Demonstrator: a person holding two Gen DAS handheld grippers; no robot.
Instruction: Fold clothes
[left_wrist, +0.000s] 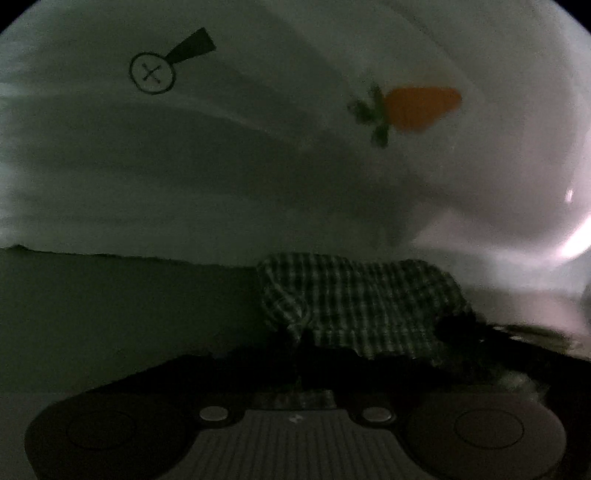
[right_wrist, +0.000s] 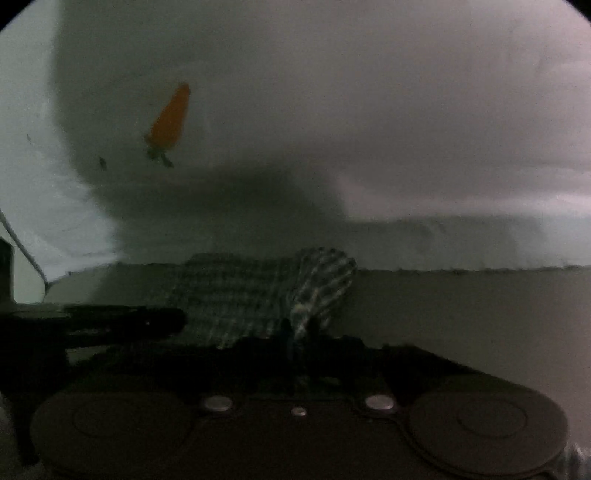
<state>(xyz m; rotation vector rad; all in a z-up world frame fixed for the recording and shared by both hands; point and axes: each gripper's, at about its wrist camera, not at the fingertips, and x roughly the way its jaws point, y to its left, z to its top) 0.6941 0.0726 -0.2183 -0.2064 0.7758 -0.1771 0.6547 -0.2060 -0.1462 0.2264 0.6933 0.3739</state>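
Holding checked garment (left_wrist: 362, 306) in both grippers | left gripper (left_wrist: 301, 354) and right gripper (right_wrist: 297, 332) jaws clenched on cloth — I see it bunched at 12 o'clock, long axis 3–9 | white sheet (left_wrist: 184, 177) beyond.

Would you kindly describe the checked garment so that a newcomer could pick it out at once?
Start from the pale sheet printed with an orange carrot. At its near edge lies the checked garment, a small crumpled heap. It is the only dark green-and-white plaid thing against plain cloth.
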